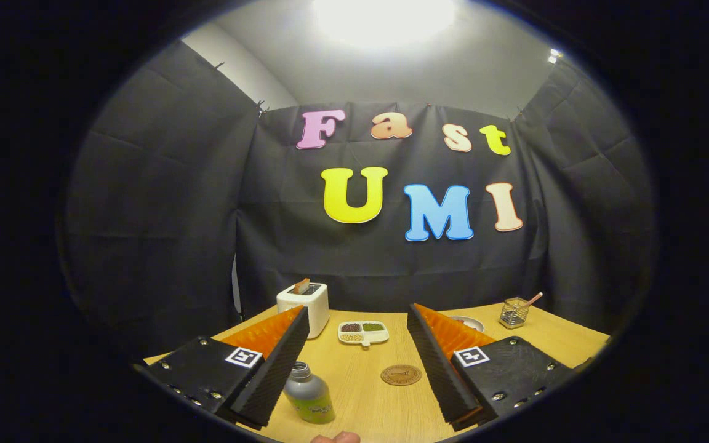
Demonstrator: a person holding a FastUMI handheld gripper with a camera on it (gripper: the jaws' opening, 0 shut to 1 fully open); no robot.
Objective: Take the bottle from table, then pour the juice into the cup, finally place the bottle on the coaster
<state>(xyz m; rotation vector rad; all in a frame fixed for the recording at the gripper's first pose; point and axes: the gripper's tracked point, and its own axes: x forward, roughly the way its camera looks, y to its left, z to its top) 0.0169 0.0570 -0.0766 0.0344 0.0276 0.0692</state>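
Observation:
A small grey bottle (309, 394) with a yellow-green label and a silver cap stands upright on the wooden table (367, 400), close by the inner side of my left finger. A round brown coaster (401, 375) lies flat on the table between the fingers, nearer the right one. My gripper (357, 314) is open, held above the table with nothing between its fingers. A white cup or plate rim (468, 322) peeks out behind the right finger; I cannot tell which it is.
A white toaster (303, 306) with a slice in it stands at the back left. A white divided dish (364, 333) of grains sits mid-table. A wire holder (514, 312) with a stick stands back right. A fingertip (336, 438) shows at the table's near edge.

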